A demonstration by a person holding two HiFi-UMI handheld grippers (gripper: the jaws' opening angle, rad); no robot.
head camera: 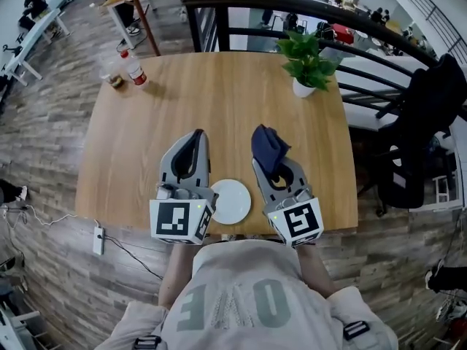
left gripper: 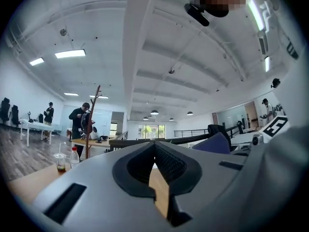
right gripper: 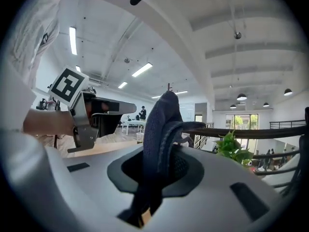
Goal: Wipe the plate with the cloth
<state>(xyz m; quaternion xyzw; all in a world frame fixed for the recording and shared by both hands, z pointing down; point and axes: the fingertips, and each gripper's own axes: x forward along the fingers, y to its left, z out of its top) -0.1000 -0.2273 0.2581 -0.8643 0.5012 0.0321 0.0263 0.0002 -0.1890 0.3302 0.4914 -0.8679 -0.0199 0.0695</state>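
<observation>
Closest to the head camera is the person's pale shirt (head camera: 241, 297), at 6 o'clock of the view, with both marker cubes just beyond it. Beyond them, the left hand-held gripper (head camera: 196, 135) has its jaws clenched together with nothing between them. The right hand-held gripper (head camera: 267, 143) is clamped on the dark blue cloth (head camera: 268, 150), which bunches up and spills over its tips. Both point level, toward 12 o'clock, above the table (head camera: 219, 93).

That table is light wood, squarish and mostly bare. The white plate (head camera: 232, 200) lies flat at its 6 o'clock edge, between the two gripper bodies, with the left one overlapping its rim in the picture. A potted plant (head camera: 306, 60) stands near the 1 o'clock corner. A bottle (head camera: 134, 70) with a red cap and a clear cup (head camera: 113, 77) stand close together at the 11 o'clock corner. The whole middle of the top is open.

A dark curved railing (head camera: 292, 6) runs just past the 12 o'clock edge and round to 3 o'clock, where a black chair (head camera: 423, 122) stands. Wood-plank floor (head camera: 44, 122) lies open on the 9 o'clock side, with a white power strip (head camera: 98, 240) and its cable at 7 o'clock. Farther off is a wide office with white tables, ceiling lights and a few people.
</observation>
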